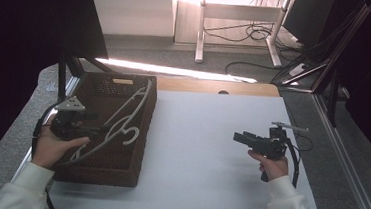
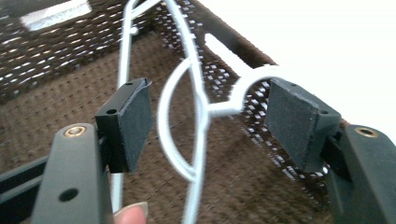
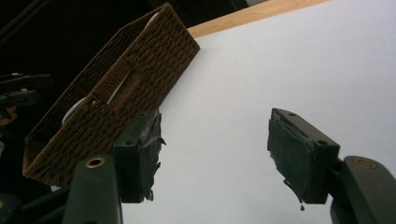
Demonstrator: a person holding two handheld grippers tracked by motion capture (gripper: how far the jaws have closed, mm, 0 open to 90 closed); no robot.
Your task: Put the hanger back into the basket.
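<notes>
Nearest to the camera in the left gripper view I see my left gripper with its two fingers, each ending in a flat, square, dark pad. They stand wide apart. The thin white hanger passes between them, but neither pad touches it, so nothing is held. I count one hanger: smooth white wire with a long curved shoulder, an inner loop and a round hook at the neck. It lies inside the one basket, which is brown, woven and rectangular, with a rough mesh-like wall and floor.

From the high view, the basket sits at the left edge of the white tabletop, and the hanger runs slanted along it, its top leaning on the far right rim. My left gripper is over the basket; my right gripper hovers above the right part of the tabletop, well apart from the basket.

The right gripper view gives what the others cannot: the outer woven wall of the basket with a handle slot, and the right gripper with worn, frayed pads, wide apart, with nothing between them.
</notes>
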